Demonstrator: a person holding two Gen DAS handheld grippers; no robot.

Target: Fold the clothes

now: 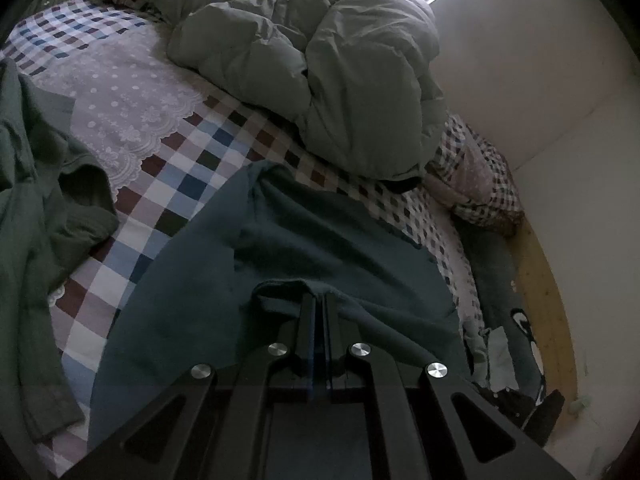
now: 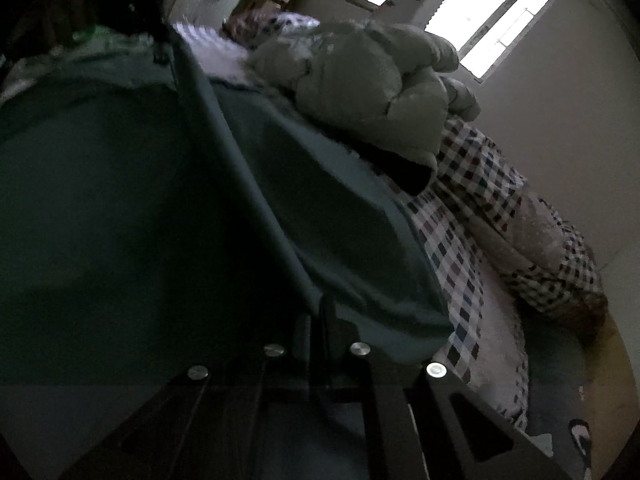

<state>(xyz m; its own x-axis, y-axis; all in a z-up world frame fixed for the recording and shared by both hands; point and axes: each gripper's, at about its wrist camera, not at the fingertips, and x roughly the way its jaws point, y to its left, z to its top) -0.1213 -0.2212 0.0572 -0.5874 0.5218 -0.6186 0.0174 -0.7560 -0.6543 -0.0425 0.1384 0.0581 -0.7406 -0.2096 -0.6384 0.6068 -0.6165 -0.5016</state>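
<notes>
A dark teal garment point(image 1: 304, 248) lies spread over the checkered bedsheet point(image 1: 188, 176). My left gripper point(image 1: 319, 300) is shut on a bunched edge of it, and the fabric wrinkles around the fingertips. In the right wrist view the same teal garment point(image 2: 132, 208) fills most of the frame, lifted, with a taut fold running from upper left down to my right gripper point(image 2: 318, 312), which is shut on its edge. The left gripper's black frame point(image 2: 160, 40) seems to hold the fabric's far top end, though it is dim there.
A puffy grey-green duvet point(image 1: 316, 64) is heaped at the back of the bed. A green shirt point(image 1: 36, 184) lies crumpled at the left. A checkered pillow point(image 1: 480, 184) sits by the white wall. Lace cloth point(image 1: 132, 104) covers part of the sheet. Clothes and a wooden floor strip point(image 1: 548, 300) lie beside the bed.
</notes>
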